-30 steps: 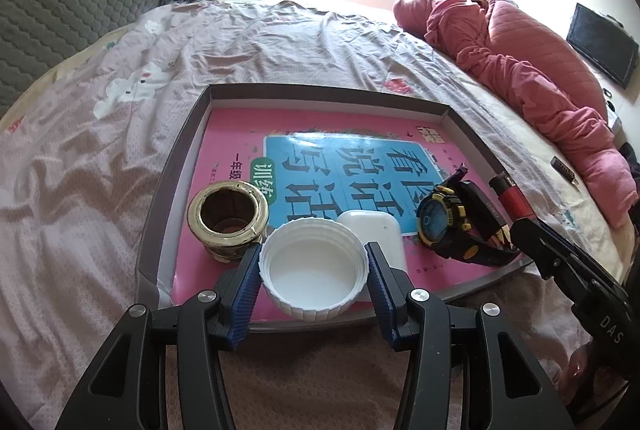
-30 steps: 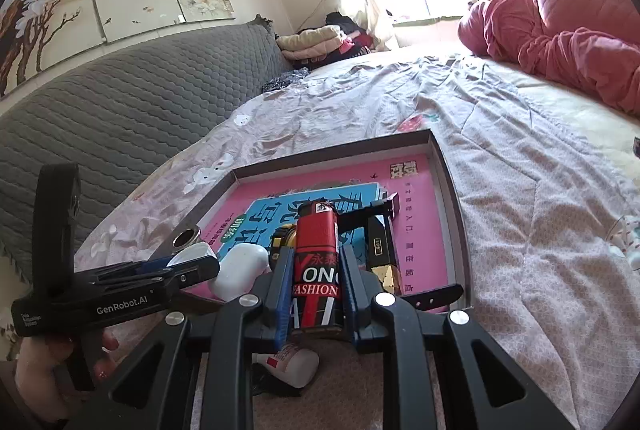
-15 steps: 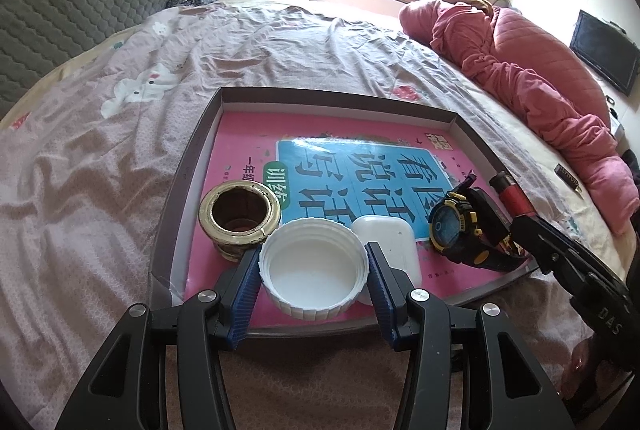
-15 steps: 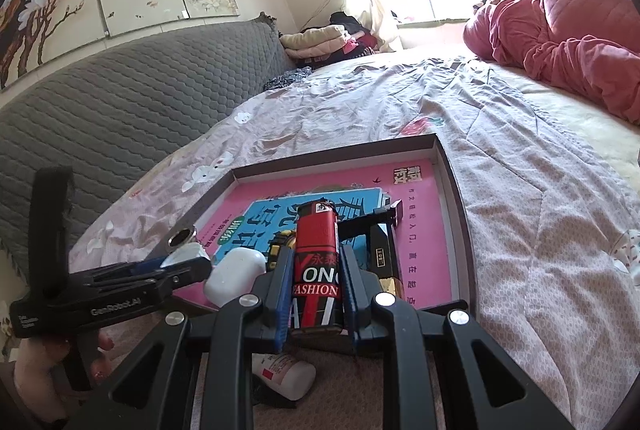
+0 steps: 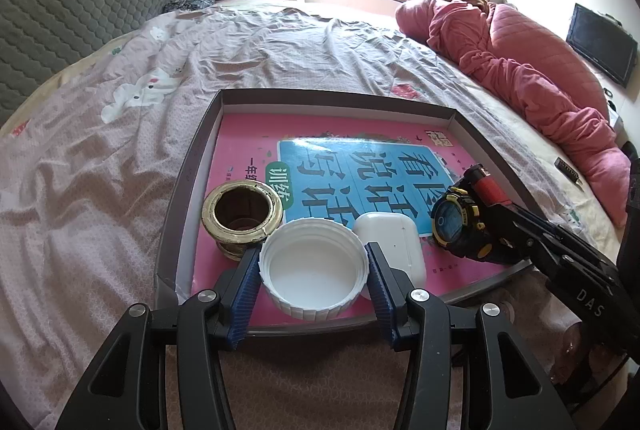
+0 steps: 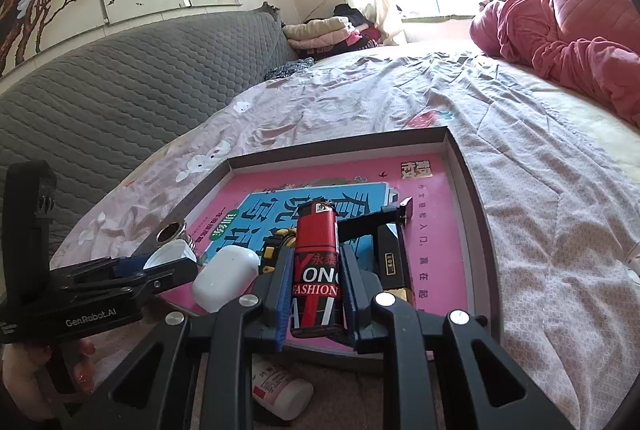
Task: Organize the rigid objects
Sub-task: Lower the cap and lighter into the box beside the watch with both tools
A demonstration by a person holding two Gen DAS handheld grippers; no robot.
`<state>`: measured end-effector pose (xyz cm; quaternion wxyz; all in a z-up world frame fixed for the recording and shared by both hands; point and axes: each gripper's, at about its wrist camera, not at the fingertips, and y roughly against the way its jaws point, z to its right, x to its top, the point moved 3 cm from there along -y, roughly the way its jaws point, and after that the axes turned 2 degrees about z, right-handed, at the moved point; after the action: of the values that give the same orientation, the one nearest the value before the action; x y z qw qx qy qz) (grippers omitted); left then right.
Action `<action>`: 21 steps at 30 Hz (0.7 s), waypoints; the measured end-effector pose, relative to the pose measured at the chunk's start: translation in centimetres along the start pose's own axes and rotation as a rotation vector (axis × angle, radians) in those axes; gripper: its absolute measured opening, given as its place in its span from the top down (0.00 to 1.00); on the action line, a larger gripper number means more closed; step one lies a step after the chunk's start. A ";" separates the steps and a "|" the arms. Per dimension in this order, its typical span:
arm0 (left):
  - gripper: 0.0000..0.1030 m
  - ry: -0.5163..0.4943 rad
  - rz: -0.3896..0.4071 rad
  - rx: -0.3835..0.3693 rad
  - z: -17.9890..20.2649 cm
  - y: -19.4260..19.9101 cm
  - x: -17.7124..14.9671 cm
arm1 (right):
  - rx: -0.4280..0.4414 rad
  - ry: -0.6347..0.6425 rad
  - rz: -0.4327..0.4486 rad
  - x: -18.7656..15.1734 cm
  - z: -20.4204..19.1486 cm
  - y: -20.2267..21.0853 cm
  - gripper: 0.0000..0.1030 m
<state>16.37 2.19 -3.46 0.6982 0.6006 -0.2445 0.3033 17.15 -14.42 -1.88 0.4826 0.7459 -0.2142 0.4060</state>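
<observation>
My left tool (image 5: 314, 278) squeezes a white cap (image 5: 314, 272) from both sides. The cap faces open side up, and it is over the near edge of the tray (image 5: 192, 166). The blue pads press on its ribbed rim, so the tool is only partly open, as wide as the cap.

My right tool (image 6: 314, 290) holds a red lighter (image 6: 316, 270). It is closed tight on the lighter's sides, and the lighter points away from me, over the near end of the tray.

Just past the cap, a bit to the left, stands a gold ring cup (image 5: 241, 216). It looks very close to the cap, maybe touching. Just past the cap on the right lies a white earbud case (image 5: 394, 242). Farther right is a black and yellow watch (image 5: 460, 226), right beside my right tool's tip. In the right view a dark long thing (image 6: 390, 250) lies just right of the lighter; I cannot tell what it is. All of these sit on a pink book (image 5: 348, 134) that lines the tray. The tray sits on the bed (image 5: 120, 110).

Under my right tool, outside the tray, lies a small white bottle (image 6: 280, 390).

I think I am on the step of putting things into the tray. Next I should lower the cap into a free spot and then let go. I must be careful not to bump the gold cup or the case. The lighter needs its own spot too.
</observation>
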 end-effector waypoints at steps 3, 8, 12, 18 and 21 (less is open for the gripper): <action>0.50 0.000 0.000 0.000 0.1 0.0 0.0 | 0.003 -0.006 -0.003 0.0 0.1 -0.2 0.78; 0.50 -0.002 -0.002 -0.002 0.0 0.0 0.0 | 0.005 0.003 -0.011 0.0 0.0 -0.5 0.78; 0.50 -0.010 -0.004 -0.003 0.2 0.0 0.0 | 0.003 0.002 -0.013 0.0 0.0 -0.5 0.78; 0.50 -0.010 -0.007 -0.002 0.2 0.0 0.0 | 0.001 0.003 -0.019 0.0 0.1 -0.6 0.78; 0.50 -0.007 -0.012 -0.001 0.4 -0.2 0.0 | -0.007 0.009 -0.024 0.1 0.0 -0.8 0.78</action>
<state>16.47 1.81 -3.54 0.6994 0.6030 -0.2434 0.2966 17.74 -14.05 -2.26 0.4912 0.7449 -0.2043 0.4026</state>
